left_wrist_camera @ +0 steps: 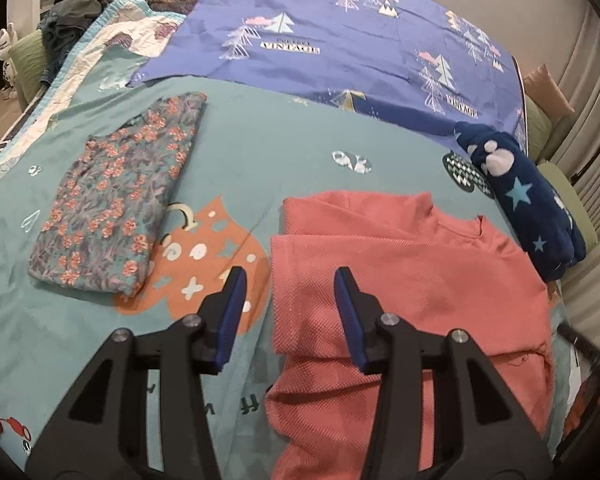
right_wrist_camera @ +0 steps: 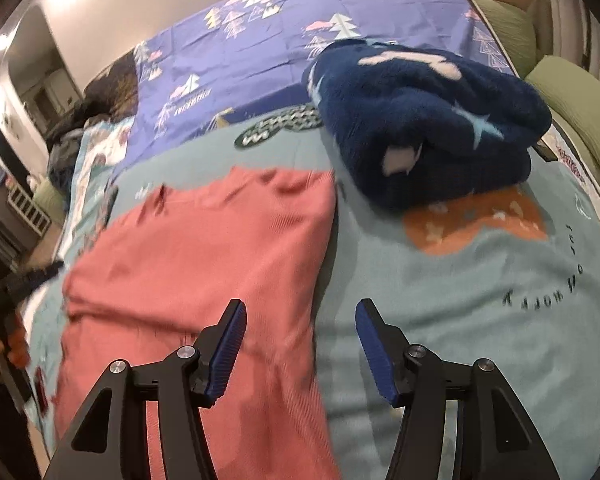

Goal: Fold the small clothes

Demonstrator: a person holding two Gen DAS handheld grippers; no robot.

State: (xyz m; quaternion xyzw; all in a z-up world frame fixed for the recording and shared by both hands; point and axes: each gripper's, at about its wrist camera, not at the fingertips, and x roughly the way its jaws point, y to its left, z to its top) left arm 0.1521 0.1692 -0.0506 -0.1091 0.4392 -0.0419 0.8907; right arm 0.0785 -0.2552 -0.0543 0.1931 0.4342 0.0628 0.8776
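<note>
Here, the coral shirt (left_wrist_camera: pixel 412 280) lies partly folded on the teal bedspread (left_wrist_camera: pixel 260 160) near its front edge. The left gripper (left_wrist_camera: pixel 290 280) hangs over the shirt's left edge, jaws wide apart, holding nothing. The right gripper (right_wrist_camera: pixel 300 312) hangs over its right edge, equally spread and empty. A folded floral garment (left_wrist_camera: pixel 116 200) lies toward the left edge, a navy fleece (right_wrist_camera: pixel 428 120) toward the right.
</note>
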